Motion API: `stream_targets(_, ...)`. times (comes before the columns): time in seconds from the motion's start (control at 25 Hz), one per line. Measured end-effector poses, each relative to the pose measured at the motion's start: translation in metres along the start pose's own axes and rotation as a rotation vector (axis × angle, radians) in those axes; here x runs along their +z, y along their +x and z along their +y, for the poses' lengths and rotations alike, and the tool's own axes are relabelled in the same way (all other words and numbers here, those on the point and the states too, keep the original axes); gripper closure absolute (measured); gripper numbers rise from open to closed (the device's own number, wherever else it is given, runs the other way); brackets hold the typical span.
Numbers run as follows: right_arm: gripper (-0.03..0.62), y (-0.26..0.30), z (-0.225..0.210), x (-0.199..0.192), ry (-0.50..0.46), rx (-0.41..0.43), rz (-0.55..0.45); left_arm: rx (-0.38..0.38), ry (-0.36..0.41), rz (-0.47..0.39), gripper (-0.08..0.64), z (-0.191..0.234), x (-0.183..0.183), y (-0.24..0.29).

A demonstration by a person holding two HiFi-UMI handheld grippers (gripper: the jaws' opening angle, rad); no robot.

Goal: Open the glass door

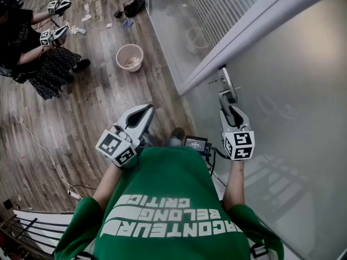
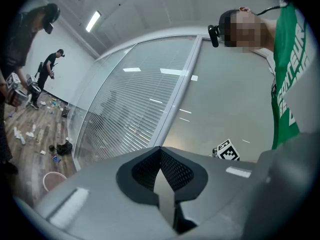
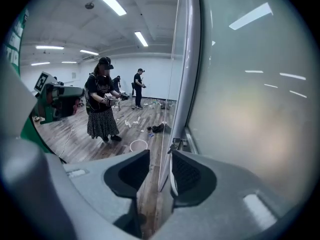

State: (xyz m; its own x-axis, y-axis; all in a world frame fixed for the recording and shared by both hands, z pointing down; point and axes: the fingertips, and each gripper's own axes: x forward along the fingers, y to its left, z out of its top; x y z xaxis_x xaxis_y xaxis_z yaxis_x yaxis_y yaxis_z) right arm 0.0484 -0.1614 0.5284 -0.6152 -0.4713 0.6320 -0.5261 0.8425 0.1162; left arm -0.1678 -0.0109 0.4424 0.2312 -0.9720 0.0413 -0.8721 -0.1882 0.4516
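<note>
Because the frosted glass door (image 1: 293, 91), which fills the head view from one to four o'clock, is a tall stiff pane beside a pale metal frame (image 1: 244, 42), it will likely swing heavily. It is best moved by its handle, not the slick, breakable glass. That small silvery lever handle (image 1: 224, 80) sits at about two o'clock. The right gripper (image 1: 224, 97) reaches it with jaws released, standing apart on either side of the thin metal without pinching. The left gripper (image 1: 146, 111), at nine o'clock over the wood-plank floor (image 1: 81, 118), is clenched on nothing.
</note>
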Motion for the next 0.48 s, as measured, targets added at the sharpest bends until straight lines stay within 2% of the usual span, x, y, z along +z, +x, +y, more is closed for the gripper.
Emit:
stream_targets(0.28,0.445,0.029,-0.011,-0.026,-0.032,-0.014,0.206,-0.006,0.003,0.004,0.543,-0.002,-0.002,0.003)
stream_targets(0.48,0.445,0.049,-0.017,-0.040,-0.026,-0.002,0.298,-0.007,0.006,0.005,0.543,-0.002,-0.004,0.003)
